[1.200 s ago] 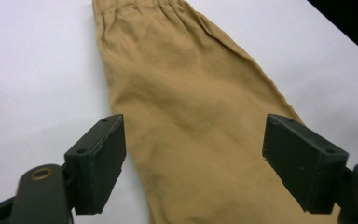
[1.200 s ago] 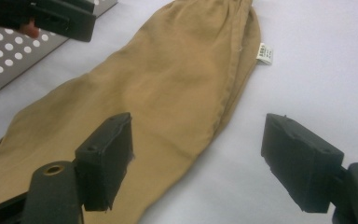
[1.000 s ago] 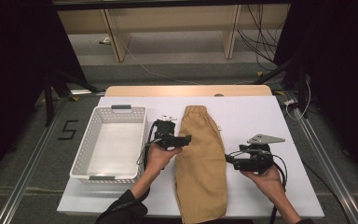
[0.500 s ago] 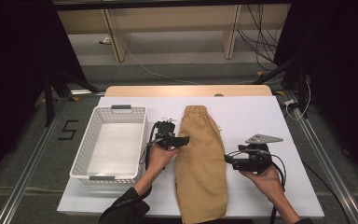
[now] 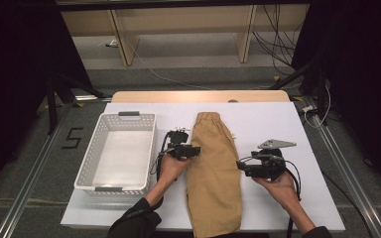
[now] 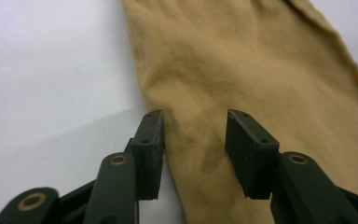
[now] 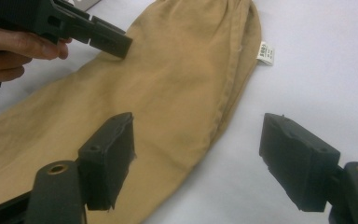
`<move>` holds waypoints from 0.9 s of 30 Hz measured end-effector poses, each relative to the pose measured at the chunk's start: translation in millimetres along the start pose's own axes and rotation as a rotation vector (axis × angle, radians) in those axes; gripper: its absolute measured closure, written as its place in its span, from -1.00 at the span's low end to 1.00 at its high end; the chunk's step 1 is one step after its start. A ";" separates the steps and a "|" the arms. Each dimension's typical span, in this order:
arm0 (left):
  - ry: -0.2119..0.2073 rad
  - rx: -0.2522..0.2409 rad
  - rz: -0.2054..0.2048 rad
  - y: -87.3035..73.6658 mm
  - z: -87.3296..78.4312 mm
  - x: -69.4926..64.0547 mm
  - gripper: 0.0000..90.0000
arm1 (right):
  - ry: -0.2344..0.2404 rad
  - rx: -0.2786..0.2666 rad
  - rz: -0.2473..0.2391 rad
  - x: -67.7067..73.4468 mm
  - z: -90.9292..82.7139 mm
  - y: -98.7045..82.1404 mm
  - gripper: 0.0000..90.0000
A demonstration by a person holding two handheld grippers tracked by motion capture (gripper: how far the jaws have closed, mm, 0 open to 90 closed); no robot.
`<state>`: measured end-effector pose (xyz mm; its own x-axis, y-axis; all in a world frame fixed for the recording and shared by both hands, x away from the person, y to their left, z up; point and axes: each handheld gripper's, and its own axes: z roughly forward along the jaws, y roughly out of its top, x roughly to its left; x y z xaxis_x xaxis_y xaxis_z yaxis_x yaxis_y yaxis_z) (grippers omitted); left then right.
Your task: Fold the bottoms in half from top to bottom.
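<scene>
A tan folded garment (image 5: 213,168) lies lengthwise on the white table, its gathered waistband at the far end. My left gripper (image 5: 196,150) is at the garment's left edge. In the left gripper view its jaws (image 6: 195,135) straddle that edge of the cloth (image 6: 242,60); they have just been closing, and a gap still shows between the pads. My right gripper (image 5: 240,166) hovers at the garment's right edge. In the right gripper view it (image 7: 198,128) stands open, one jaw over the cloth (image 7: 168,84) and one over bare table. The left gripper (image 7: 116,46) shows farther off there.
A white slotted basket (image 5: 87,163) stands at the table's left, beside the left hand. A small white label (image 7: 265,52) sticks out near the waistband. Bare white table lies to the right of the garment. Shelving and cables are beyond the far edge.
The left gripper has sunk slightly onto the garment's left edge. The right gripper has stayed put.
</scene>
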<state>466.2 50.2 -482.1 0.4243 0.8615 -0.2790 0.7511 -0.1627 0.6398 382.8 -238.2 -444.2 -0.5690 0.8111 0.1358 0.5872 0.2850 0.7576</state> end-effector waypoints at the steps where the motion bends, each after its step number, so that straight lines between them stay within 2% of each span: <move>1: 0.003 0.002 -0.005 -0.5 1.0 0.8 0.29 | 0.001 0.001 -0.004 -0.5 0.9 0.6 -0.39; 8: 0.008 0.004 0.009 -1.7 1.3 3.2 0.62 | -0.004 0.015 0.002 -4.1 10.1 6.7 -0.39; 13: 0.002 -0.005 0.020 -2.5 1.4 2.8 0.86 | -0.006 0.024 0.038 -11.9 20.0 16.2 -0.37; 17: -0.002 -0.011 0.028 -2.5 0.5 2.5 0.89 | -0.024 0.057 0.063 -21.5 35.3 26.3 -0.35; 20: -0.009 -0.011 0.030 -1.3 -1.6 3.9 0.90 | -0.028 0.084 0.103 -28.4 48.9 34.2 -0.30; 27: -0.003 -0.015 0.049 -1.6 -3.1 2.6 0.90 | -0.055 0.151 0.126 -34.1 73.3 50.2 -0.12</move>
<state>464.5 54.2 -481.7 0.4615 0.8515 -0.2490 0.7218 -0.1971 0.6634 473.9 -214.0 -457.6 -0.4560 0.8704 0.1855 0.7335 0.2496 0.6322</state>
